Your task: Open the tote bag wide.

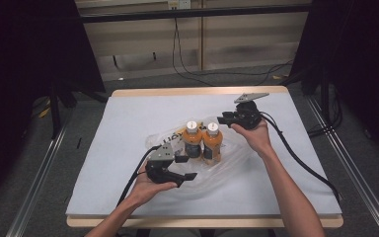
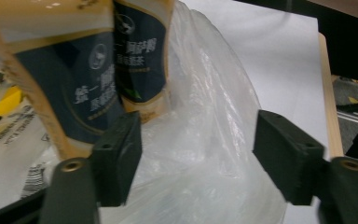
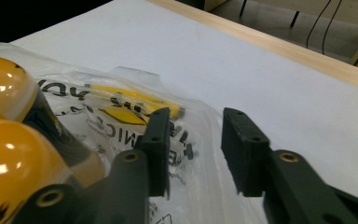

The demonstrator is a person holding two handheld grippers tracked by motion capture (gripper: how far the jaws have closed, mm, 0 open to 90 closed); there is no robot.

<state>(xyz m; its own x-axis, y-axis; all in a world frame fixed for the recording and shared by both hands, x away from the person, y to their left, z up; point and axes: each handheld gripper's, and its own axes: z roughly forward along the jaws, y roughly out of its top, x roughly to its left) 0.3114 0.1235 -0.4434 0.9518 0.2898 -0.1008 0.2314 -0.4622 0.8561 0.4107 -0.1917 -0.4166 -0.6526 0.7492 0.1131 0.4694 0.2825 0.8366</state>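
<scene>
Two orange drink bottles with white caps, one [image 1: 193, 140] beside the other [image 1: 212, 143], stand upright on a crumpled clear plastic bag [image 1: 229, 168] in the middle of the table. My left gripper [image 1: 187, 168] is open just in front of and left of the bottles. In the left gripper view its jaws [image 2: 196, 149] straddle a fold of the bag [image 2: 205, 93], with the dark bottle labels [image 2: 70, 79] close at the left. My right gripper [image 1: 223, 119] is open beside the right bottle's cap. In the right gripper view it [image 3: 193, 135] hovers over the printed bag [image 3: 121, 107], next to the bottles [image 3: 14, 158].
A white sheet [image 1: 128, 123] covers the wooden table, whose edge [image 3: 279, 46] runs close behind the bag. Black cables [image 1: 296, 153] trail from both grippers toward the near side. Dark curtains and metal rails flank the table, and wires lie on the floor behind.
</scene>
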